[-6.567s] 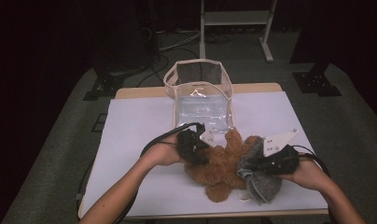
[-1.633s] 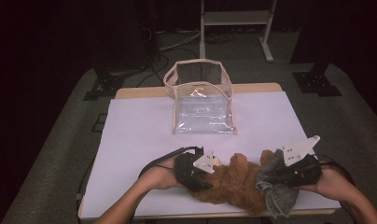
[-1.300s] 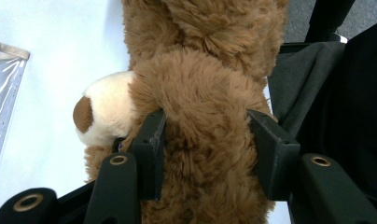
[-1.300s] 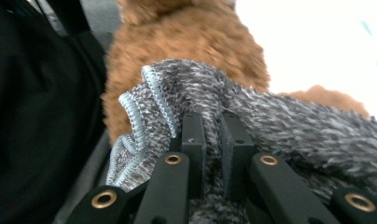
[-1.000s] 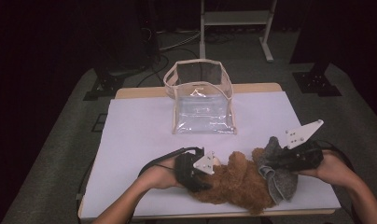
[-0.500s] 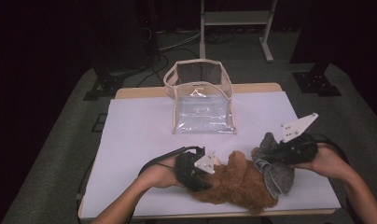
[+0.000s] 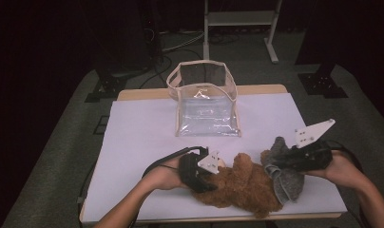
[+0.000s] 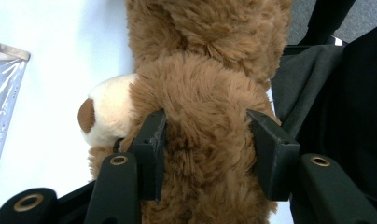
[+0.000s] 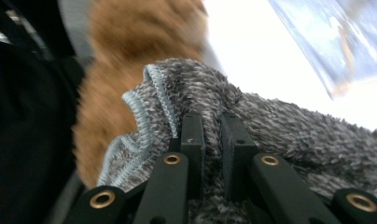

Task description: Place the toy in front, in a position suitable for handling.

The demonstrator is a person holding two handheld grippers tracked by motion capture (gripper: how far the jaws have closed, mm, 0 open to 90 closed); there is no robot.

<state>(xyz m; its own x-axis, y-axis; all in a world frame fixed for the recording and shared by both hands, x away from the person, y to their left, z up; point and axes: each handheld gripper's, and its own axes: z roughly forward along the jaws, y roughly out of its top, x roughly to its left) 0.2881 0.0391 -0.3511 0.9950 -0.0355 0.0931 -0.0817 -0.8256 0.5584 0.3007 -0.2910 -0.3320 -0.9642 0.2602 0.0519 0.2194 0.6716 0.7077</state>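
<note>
The left gripper (image 7: 205, 167) is clamping its jaws on the teddy bear (image 7: 242, 185) lying at the counter's (image 7: 142, 137) near edge while the right gripper (image 7: 281, 159), jaws pinching the grey garment (image 7: 287, 178), is likely dressing it; next, the cloth needs stretching over the bear.

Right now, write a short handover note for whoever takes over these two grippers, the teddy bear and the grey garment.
Left gripper: shut on the brown teddy bear, jaws clamped on either side of its head, pinning it to the table.
Right gripper: shut on a fold of the grey knit garment, near its pale blue ribbed hem.
Positions: the bear lies at the table's near edge; the garment hangs at the bear's right end, lifted partly clear. The clear plastic bag stands open at the far side.
Done: both grips secure.
Left: probably dress the bear; whether the bag is its destination is unclear.
</note>
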